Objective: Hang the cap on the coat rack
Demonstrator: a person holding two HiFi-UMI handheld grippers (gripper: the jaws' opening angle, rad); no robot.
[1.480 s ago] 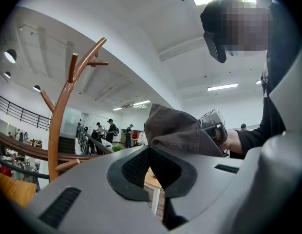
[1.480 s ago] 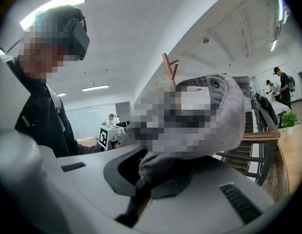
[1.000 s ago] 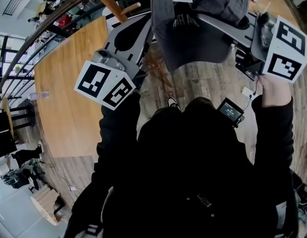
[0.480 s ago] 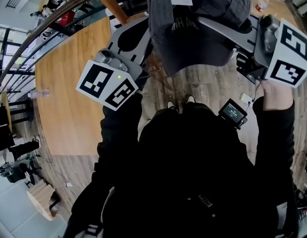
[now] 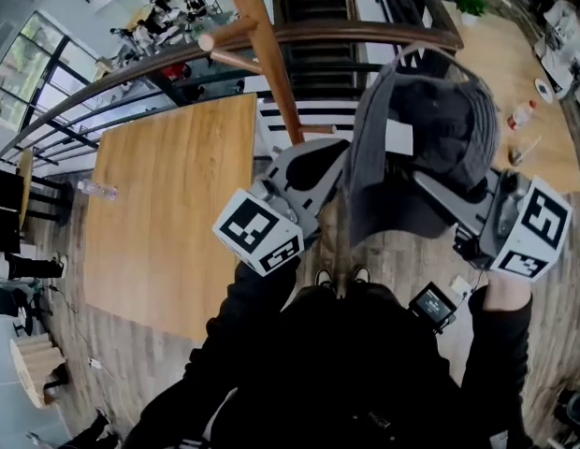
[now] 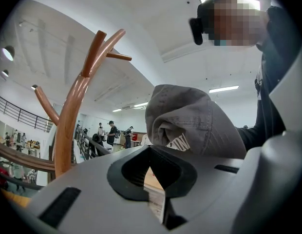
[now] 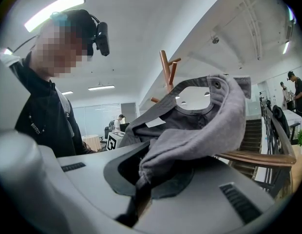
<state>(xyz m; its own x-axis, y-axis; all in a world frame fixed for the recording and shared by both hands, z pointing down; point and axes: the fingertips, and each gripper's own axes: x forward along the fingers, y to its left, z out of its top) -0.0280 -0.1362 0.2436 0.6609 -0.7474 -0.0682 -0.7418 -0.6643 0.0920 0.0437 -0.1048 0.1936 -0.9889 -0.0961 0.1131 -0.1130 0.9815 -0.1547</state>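
head view: cap [image 5: 416, 148] is up in the air just right of the rack [image 5: 262, 45] pole, not on a peg yet. right gripper [image 5: 438, 195] carries it, and left gripper [image 5: 339, 157] sits at its edge.

left gripper view: jaws a crack apart, nothing pinched, cap right at the tips.

right gripper view: jaws clamped on the cap's fabric.

probably best if the person gets the open underside over a peg tip and lowers before letting go.

vs a second ago, far more of the pole and pegs shows, and the cap sits closer to them.
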